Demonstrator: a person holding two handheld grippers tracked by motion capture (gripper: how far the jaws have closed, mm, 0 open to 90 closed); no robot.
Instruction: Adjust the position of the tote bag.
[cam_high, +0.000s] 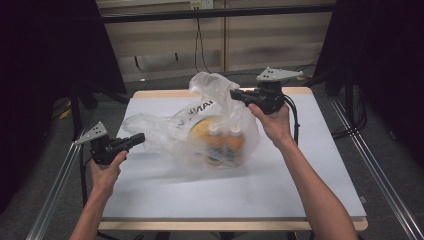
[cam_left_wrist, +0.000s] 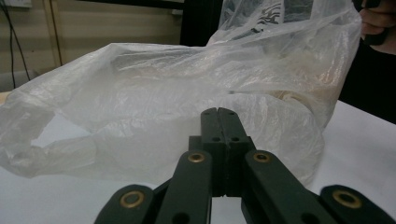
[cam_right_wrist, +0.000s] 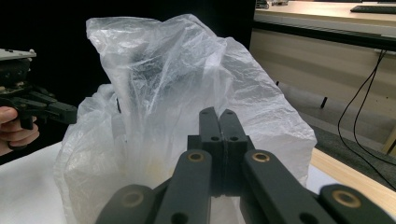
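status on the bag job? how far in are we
Done: yellow-and-orange items sit inside the translucent white plastic bag on the white table. In hand: the right gripper meets the bag's raised top, jaws together, though an actual pinch isn't clear; the left gripper, jaws together, points at the bag's left flap. Left: probably gathering or closing the bag's mouth.

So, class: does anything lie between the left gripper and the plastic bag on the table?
Nothing visible does. The left gripper, jaws shut, points at the plastic bag with bare white table between them; in the left gripper view the bag's film lies straight ahead.
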